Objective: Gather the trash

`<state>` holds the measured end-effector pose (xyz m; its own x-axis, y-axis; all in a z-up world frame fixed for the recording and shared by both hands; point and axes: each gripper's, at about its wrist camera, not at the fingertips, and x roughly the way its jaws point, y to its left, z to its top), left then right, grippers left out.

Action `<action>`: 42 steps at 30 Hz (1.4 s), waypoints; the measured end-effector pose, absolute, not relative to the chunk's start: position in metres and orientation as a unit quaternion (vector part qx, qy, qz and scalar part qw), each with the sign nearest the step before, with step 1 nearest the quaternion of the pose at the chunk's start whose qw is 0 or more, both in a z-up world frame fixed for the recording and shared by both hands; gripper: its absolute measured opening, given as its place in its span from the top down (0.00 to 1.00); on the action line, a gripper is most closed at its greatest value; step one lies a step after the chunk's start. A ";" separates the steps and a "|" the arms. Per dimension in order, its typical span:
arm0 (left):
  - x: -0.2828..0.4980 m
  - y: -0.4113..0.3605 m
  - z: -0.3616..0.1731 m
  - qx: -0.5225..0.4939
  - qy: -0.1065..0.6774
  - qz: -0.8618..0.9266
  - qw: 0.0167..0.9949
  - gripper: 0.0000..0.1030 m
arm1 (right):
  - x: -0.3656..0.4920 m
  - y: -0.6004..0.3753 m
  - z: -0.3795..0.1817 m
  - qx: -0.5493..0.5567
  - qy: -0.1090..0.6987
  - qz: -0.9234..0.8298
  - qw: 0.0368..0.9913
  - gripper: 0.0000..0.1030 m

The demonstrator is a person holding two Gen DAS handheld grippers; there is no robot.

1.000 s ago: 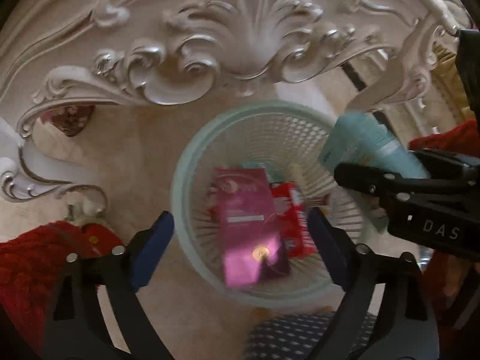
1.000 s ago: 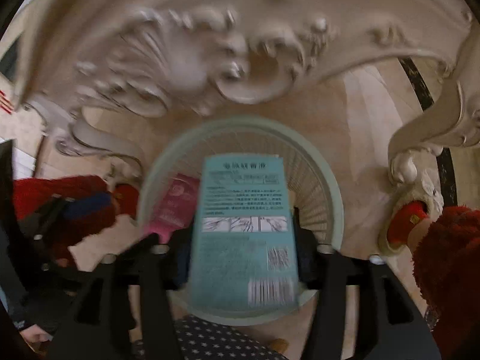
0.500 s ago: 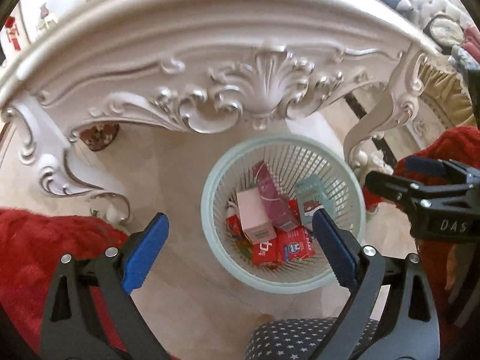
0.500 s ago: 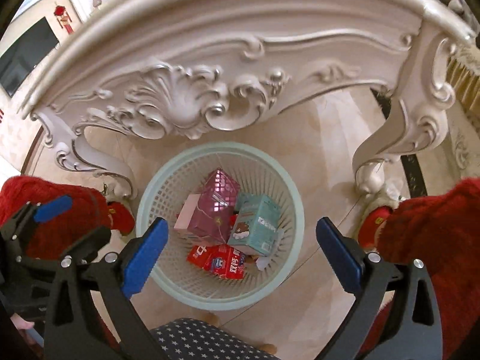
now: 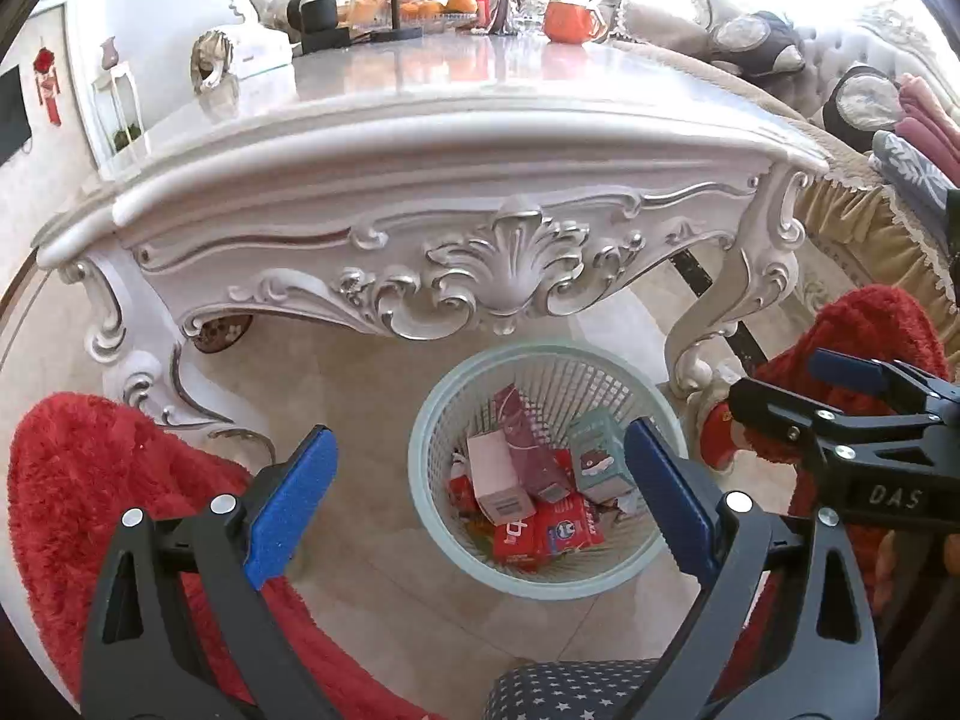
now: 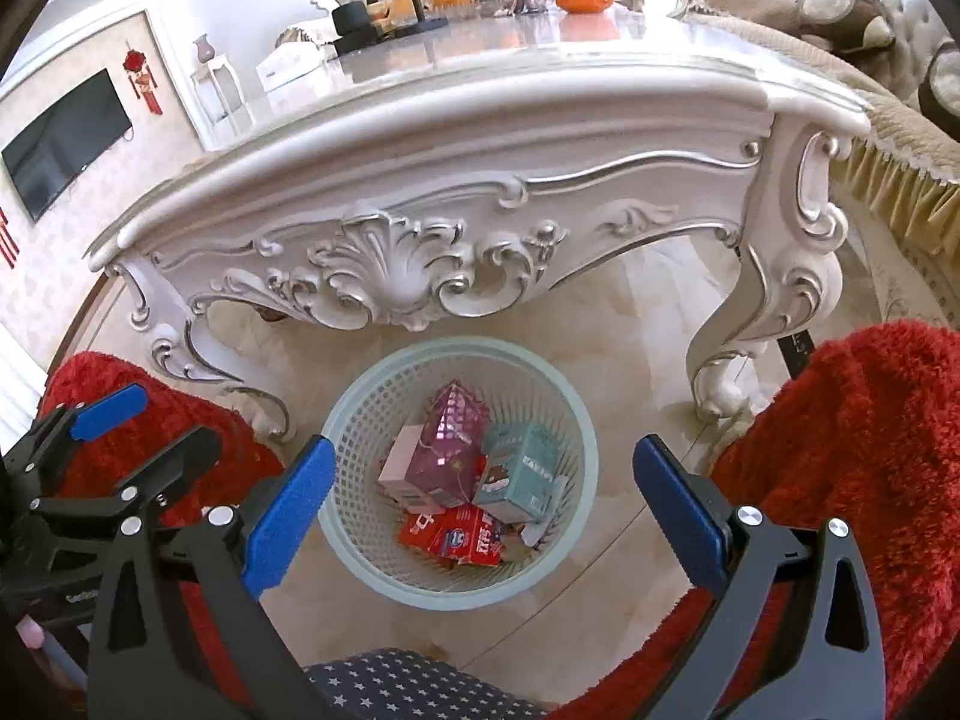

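Both wide-open, empty hand-held grippers, left (image 5: 480,492) and right (image 6: 483,504), have risen above the basket (image 6: 360,414) holding three boxes.

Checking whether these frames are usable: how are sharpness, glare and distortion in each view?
Left wrist: sharp; window light blows out the top right, glare on the tabletop, table edge bowed by the fisheye. Right wrist: sharp too, boxes in the basket readable, tabletop glary, corners vignetted black.

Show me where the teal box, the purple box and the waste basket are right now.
teal box (image 6: 521,468), right wrist view, on its printed side face.
purple box (image 6: 447,450), right wrist view, on its shiny upper face.
waste basket (image 6: 354,420), right wrist view, on its left mesh wall.
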<state>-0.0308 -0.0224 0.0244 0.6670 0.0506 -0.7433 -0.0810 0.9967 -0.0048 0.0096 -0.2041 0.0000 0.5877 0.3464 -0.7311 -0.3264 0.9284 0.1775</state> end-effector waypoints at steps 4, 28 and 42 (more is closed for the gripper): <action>-0.034 -0.024 0.031 -0.004 0.397 0.050 0.916 0.09 | 0.012 -0.206 -0.001 0.021 0.412 0.187 0.892 0.08; -0.030 -0.030 0.028 0.010 0.401 0.039 0.915 0.09 | 0.013 -0.201 0.001 -0.001 0.415 0.184 0.891 0.08; -0.032 -0.032 0.051 0.026 0.366 0.075 0.927 0.09 | 0.014 -0.205 0.007 -0.001 0.405 0.177 0.897 0.08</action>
<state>-0.0316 -0.0325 0.0515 0.7208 0.1590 -0.6747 -0.1202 0.9873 0.1042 0.0139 -0.2048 0.0074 0.6094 0.3163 -0.7270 -0.3182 0.9375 0.1411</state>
